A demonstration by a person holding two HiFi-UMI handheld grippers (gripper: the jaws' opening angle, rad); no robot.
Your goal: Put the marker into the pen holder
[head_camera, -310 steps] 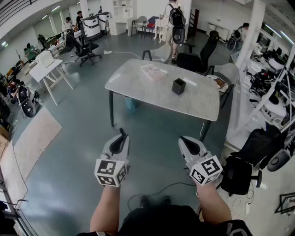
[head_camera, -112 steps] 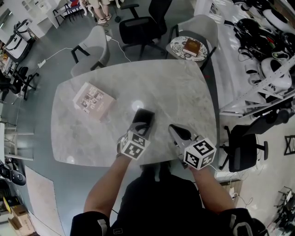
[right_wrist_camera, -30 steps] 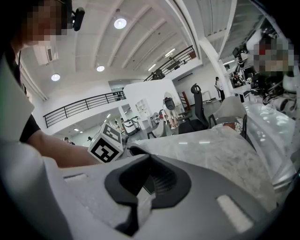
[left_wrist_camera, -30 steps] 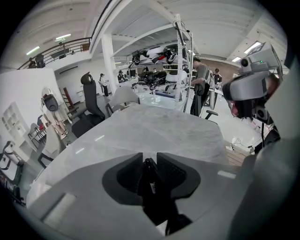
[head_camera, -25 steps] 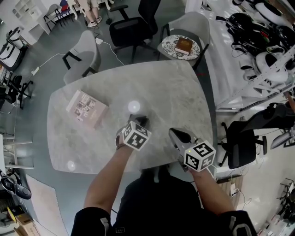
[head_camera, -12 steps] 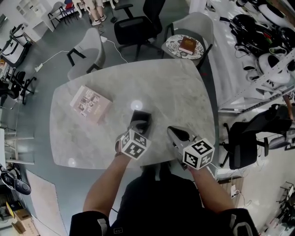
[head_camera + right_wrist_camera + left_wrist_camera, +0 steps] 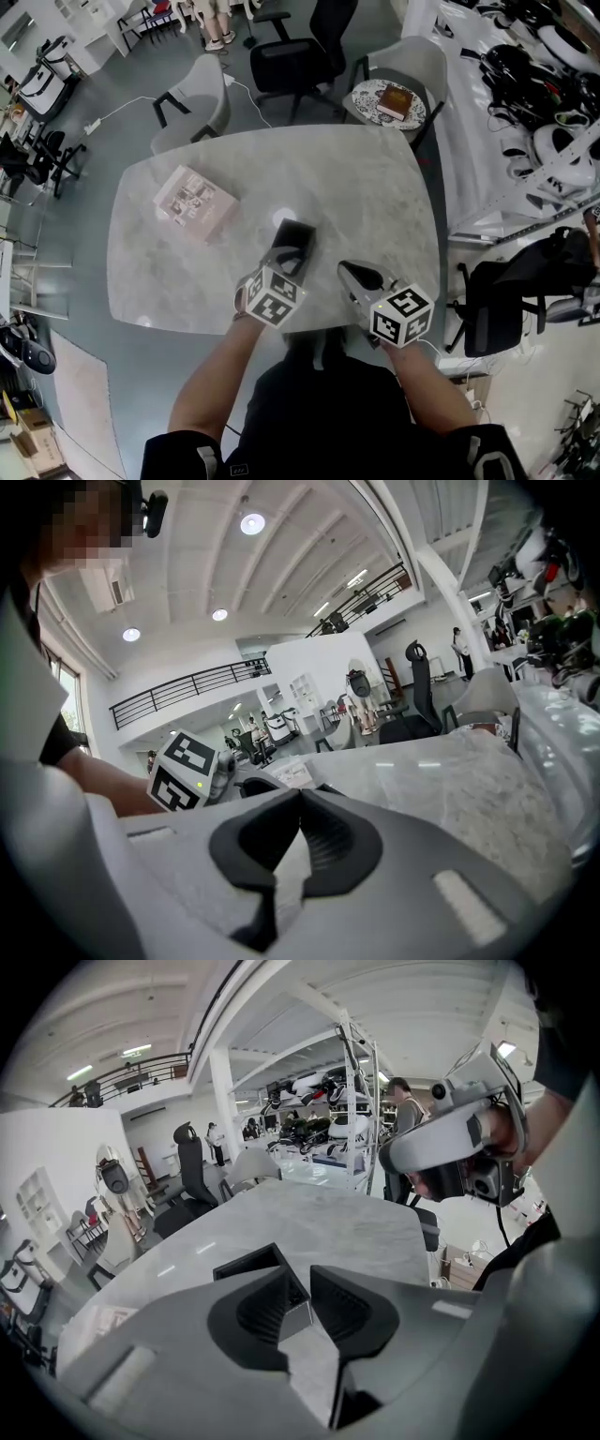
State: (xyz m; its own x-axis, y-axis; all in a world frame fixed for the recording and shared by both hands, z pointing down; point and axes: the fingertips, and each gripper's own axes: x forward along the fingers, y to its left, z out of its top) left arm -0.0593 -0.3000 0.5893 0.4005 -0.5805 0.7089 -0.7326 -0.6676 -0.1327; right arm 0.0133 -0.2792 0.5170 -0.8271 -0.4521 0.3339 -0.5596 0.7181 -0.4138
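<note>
The black square pen holder (image 7: pixel 295 234) stands on the marble table (image 7: pixel 375 187), near the middle of its near half. My left gripper (image 7: pixel 280 256) hovers just short of the holder on its near side, pointing at it. In the left gripper view the holder (image 7: pixel 247 1261) sits right behind the left gripper (image 7: pixel 302 1280), whose jaws are opening with a narrow gap and nothing between them. My right gripper (image 7: pixel 349 271) hangs over the table's near edge, right of the holder. In its own view the right gripper (image 7: pixel 298 795) has its tips touching and holds nothing. No marker shows in any view.
A pale booklet-like box (image 7: pixel 195 201) lies on the table's left part. Chairs (image 7: pixel 197 94) stand along the far side, and a small round stand with a book (image 7: pixel 391 99) is at the far right corner. A black office chair (image 7: pixel 511 300) sits right of the table.
My left gripper has drawn back toward me from over the pen holder, so more of the holder shows beyond it. The right gripper has stayed put.
</note>
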